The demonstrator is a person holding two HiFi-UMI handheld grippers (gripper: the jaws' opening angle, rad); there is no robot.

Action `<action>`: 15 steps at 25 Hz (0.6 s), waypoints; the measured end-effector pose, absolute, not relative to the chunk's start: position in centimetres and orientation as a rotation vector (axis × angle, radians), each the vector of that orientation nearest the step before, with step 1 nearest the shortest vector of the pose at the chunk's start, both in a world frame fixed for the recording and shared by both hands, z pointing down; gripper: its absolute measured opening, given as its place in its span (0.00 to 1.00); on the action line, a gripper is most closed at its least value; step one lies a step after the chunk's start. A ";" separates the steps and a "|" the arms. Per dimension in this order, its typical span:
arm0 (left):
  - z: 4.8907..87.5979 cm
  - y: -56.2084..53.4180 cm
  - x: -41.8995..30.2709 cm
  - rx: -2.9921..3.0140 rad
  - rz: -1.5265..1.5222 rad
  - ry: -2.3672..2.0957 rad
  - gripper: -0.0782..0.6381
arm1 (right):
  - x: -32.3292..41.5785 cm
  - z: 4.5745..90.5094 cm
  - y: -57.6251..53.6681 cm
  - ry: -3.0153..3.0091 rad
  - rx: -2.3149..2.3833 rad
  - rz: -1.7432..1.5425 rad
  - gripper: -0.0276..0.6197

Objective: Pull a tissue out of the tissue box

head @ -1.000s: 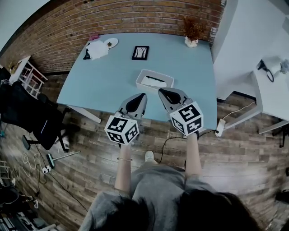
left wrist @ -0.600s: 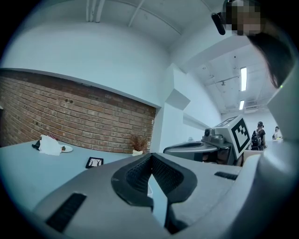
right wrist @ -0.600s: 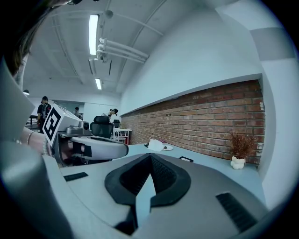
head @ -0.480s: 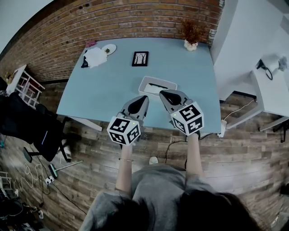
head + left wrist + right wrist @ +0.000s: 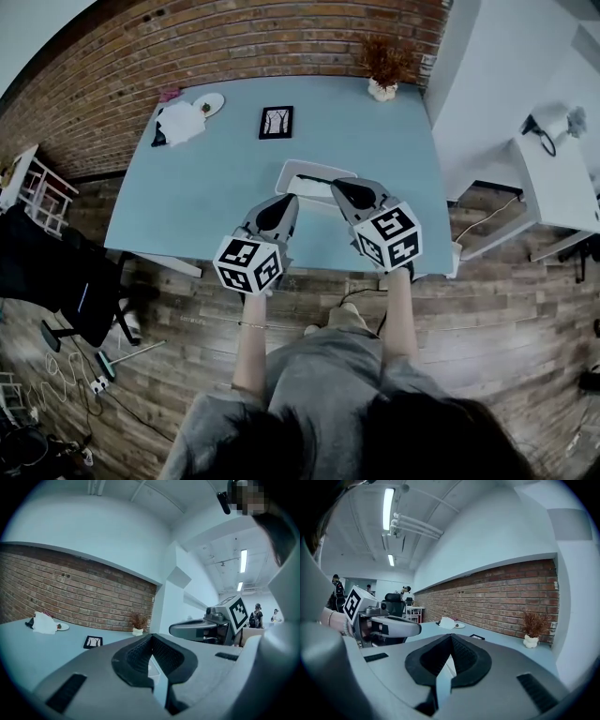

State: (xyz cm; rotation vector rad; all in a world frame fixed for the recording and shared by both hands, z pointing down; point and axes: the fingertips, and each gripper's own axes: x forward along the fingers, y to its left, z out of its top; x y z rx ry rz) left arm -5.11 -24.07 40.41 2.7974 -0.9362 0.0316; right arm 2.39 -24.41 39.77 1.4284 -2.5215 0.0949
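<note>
1. Setup, head view: blue table (image 5: 202,202) against a brick wall. The white tissue box (image 5: 302,174) lies flat near the table's 6 o'clock edge, roughly centred, with its dark slot facing up. No tissue can be made out standing clear of the slot.
2. Left gripper (image 5: 287,201): jaws clenched, pads meeting at the tip, nothing between them (confirmed in the left gripper view (image 5: 150,641)). The tip sits at about 7 o'clock of the box, just beside it.
3. Right gripper (image 5: 337,185): jaws clenched and empty (right gripper view (image 5: 451,639)). Its tip overlaps the box's 3 o'clock end in the head view; I cannot tell whether it touches.
4. Bystanders, well apart at the table's far side: picture frame (image 5: 276,122) at 12 o'clock of the box, crumpled white cloth (image 5: 180,122) and plate (image 5: 208,103) at 10 o'clock, potted dried plant (image 5: 382,86) at 1 o'clock.
5. Step in hand (judgement): approach. Both grippers are at the box, no grasp made.
6. Next move calls for: one gripper opens, comes down over the slot and pinches the tissue; the other likely pins the box so it does not lift with the pull.
</note>
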 end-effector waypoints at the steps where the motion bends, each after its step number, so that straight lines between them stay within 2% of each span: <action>1: 40.6 -24.4 -4.8 2.789 0.035 -0.938 0.11 | 2.7 40.0 -24.8 -2.514 1.419 0.099 0.04; 15: 45.1 -27.2 -2.9 2.620 0.085 -1.028 0.11 | 2.3 46.5 -30.6 -2.381 1.044 0.144 0.04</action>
